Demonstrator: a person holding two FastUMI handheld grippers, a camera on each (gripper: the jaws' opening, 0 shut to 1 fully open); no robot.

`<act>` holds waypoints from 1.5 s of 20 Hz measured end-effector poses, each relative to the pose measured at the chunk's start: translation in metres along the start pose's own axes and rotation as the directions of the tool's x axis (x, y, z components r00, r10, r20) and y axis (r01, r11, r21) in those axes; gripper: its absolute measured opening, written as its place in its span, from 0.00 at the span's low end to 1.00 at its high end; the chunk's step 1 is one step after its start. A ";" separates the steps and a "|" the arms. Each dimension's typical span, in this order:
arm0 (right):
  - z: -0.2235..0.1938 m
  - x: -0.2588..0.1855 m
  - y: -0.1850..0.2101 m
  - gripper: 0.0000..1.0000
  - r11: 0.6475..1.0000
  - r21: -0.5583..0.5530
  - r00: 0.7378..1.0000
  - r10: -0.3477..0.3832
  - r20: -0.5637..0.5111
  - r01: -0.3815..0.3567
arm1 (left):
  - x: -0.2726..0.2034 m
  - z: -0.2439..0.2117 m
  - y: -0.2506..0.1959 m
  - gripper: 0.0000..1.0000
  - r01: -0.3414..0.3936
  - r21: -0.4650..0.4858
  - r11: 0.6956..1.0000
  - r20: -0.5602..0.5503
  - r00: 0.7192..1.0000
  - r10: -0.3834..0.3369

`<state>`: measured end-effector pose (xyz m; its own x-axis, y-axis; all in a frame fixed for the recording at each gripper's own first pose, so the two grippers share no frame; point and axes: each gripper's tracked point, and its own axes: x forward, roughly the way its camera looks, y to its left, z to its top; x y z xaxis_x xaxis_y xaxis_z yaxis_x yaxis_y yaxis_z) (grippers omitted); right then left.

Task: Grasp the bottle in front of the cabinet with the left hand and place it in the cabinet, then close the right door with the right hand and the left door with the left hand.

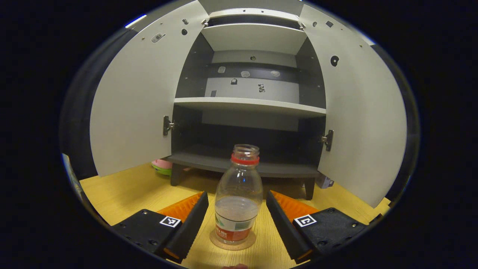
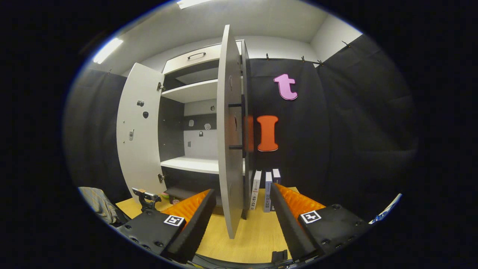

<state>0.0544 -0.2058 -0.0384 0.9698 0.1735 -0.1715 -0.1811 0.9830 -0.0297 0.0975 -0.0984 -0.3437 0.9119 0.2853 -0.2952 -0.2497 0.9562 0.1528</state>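
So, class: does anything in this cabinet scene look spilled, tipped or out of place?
Nothing is spilled or tipped. The bottle stands upright on a coaster with no cap, between the open left tongs. Both cabinet doors hang open.

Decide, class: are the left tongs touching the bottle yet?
Apart. In the left gripper view, bare table shows between the bottle and each finger of the open left tongs.

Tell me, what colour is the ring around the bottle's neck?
Red, clearest in the left gripper view: the ring on the bottle.

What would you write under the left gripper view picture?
Open tool around a capless bottle before the open cabinet.
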 end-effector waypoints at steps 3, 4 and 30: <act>-0.005 -0.001 0.000 0.97 1.000 0.024 1.000 0.018 -0.015 -0.018 | -0.003 -0.007 -0.001 0.94 0.031 -0.007 0.999 -0.004 0.999 -0.031; -0.006 -0.001 0.000 0.97 0.999 0.040 0.999 0.028 -0.017 -0.027 | -0.005 -0.007 0.002 0.76 0.030 -0.009 0.999 -0.011 0.999 -0.031; -0.026 -0.006 -0.059 0.97 0.852 0.097 0.856 -0.517 -0.003 0.515 | 0.173 0.420 -0.045 0.71 0.400 0.052 0.915 0.194 0.895 -0.402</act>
<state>0.0550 -0.2660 -0.0612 0.9231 -0.3603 -0.1346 0.3613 0.9323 -0.0185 0.4032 -0.1196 -0.0055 0.9795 -0.1424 -0.1426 0.1535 0.9856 0.0703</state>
